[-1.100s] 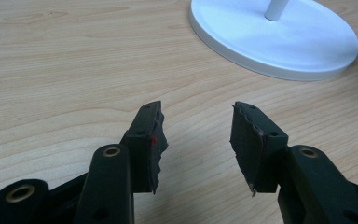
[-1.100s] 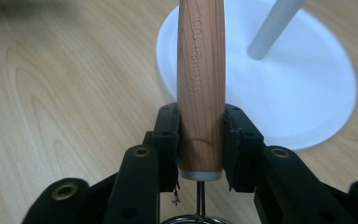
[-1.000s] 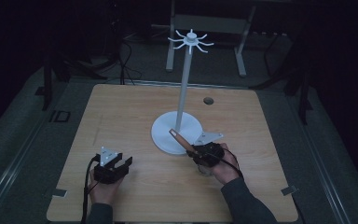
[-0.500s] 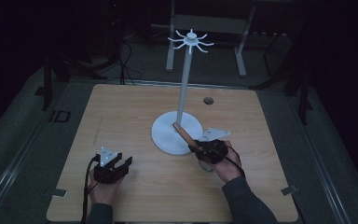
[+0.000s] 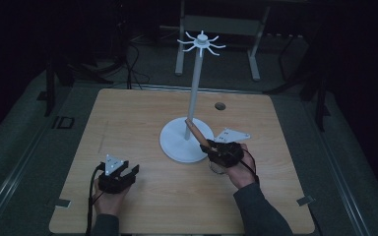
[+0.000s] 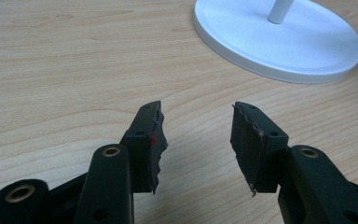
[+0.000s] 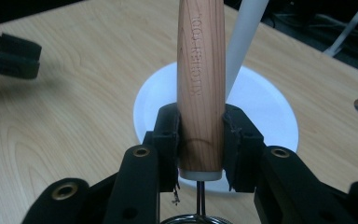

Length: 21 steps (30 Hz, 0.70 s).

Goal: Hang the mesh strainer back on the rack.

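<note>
Pale wooden tabletop [image 5: 142,128] lies lit in a dark room. Nearest, the left gripper [image 6: 196,133] rests low with jaws spread, empty. Farther right, the right gripper [image 7: 199,140] clamps a brown wooden-handled kitchen tool [image 7: 201,79], its handle angling up-left toward the white round-based stand's [image 5: 174,142] pole.

wooden handle [image 7: 200,88] top cut off

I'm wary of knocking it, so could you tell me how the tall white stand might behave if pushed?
The white stand has a tall, thin pole with its hooks at the very top, so a push up high would probably rock it. Its broad round base lies flat on the table, so a low nudge would likelier slide it.
</note>
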Available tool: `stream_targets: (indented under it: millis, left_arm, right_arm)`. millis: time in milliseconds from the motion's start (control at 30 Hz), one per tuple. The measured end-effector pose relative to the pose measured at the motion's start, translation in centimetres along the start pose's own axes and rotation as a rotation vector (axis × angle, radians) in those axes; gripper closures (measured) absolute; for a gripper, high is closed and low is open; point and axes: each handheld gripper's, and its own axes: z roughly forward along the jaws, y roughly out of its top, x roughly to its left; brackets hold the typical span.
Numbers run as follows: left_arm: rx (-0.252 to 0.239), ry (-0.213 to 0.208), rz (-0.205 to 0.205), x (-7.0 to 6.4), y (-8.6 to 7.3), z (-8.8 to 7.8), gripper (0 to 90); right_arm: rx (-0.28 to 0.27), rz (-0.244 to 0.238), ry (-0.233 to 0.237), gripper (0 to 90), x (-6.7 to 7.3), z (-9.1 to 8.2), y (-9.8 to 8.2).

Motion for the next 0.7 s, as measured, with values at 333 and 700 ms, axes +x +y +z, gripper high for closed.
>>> stream_targets:
  millis: [333, 700]
  left_arm:
    - [-0.006, 0.003, -0.002, 0.0, 0.0, -0.1, 53.5]
    - [-0.011, 0.007, -0.007, 0.1, 0.0, -0.1, 53.2]
  right_arm:
    - [-0.052, 0.021, -0.014, 69.4, -0.1, -0.5, 0.9]
    - [-0.102, 0.032, -0.026, 69.4, -0.6, -1.3, 2.1]
